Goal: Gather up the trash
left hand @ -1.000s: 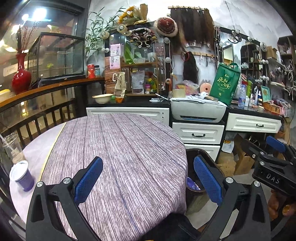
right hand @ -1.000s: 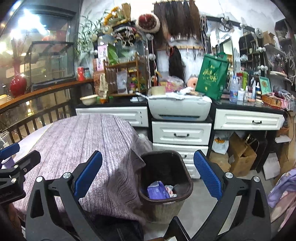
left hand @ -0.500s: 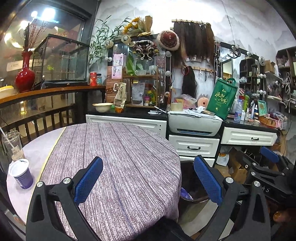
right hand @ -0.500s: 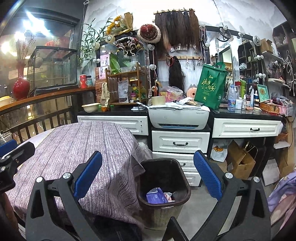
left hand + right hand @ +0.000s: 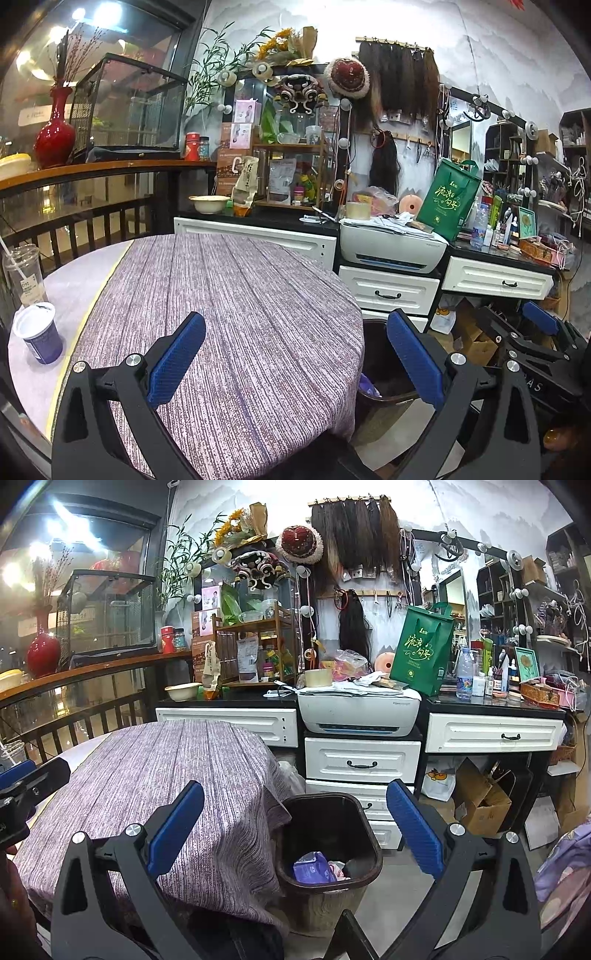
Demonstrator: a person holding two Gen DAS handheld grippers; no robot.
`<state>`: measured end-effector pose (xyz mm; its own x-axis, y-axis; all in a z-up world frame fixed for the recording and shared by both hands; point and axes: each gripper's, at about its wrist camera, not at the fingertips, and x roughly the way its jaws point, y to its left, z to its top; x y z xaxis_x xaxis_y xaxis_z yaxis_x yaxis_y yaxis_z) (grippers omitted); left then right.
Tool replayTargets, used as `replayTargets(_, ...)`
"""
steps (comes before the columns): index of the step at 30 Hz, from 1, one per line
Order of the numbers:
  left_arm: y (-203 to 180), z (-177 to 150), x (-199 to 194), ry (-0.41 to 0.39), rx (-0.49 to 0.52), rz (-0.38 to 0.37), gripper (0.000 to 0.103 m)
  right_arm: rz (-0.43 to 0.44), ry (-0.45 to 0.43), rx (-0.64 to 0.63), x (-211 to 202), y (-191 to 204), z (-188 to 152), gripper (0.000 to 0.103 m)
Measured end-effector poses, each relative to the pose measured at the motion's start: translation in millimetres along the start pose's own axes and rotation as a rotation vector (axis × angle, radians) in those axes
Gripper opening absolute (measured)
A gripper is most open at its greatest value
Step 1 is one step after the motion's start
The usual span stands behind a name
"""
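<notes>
Both grippers hang empty over the near edge of the round table [image 5: 110,266], so this looks like the gap between pickups: some rubbish is already in the bin, and more waits on the table. The left gripper [image 5: 295,354] has its 2 blue pads spread wide with nothing between them. The right gripper [image 5: 295,827] is just as wide, framing the dark trash bin [image 5: 328,849] at lower centre of its view. Inside the bin lie a purple wrapper [image 5: 314,867] and some pale scraps.

What seems left to collect sits at the far left of the left wrist view, on the bare strip of tabletop beside the striped purple cloth [image 5: 236,314]: a blue paper cup [image 5: 38,334] with a white lid, and just behind it a clear plastic cup [image 5: 24,273] with a straw. Both stand upright, long axis vertical; the straw leans toward the upper left of the frame.

The next move, I'd say, falls to the left gripper: swing toward the lower left, bring the pads level either side of the blue cup's wall, and close gently, since a paper cup will crush or tip easily. The bin stands on the floor against the table's right side, partly under the hanging cloth.
</notes>
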<state>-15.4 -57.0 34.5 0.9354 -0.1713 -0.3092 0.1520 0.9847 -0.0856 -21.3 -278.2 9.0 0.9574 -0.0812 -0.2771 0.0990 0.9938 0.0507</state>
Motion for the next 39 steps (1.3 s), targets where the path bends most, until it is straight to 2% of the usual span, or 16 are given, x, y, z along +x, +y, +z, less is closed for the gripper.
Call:
replayTargets(32,1.2,-5.2,1.6,-0.001,0.0,0.003,0.097,0.009,0.022,0.001,3.6,2.7,-6.5,0.097)
replayTargets(39,-2.9,-8.8,7.7,0.034,0.023,0.004,0.097,0.01,0.023,0.001,4.1,3.1,-7.9,0.097)
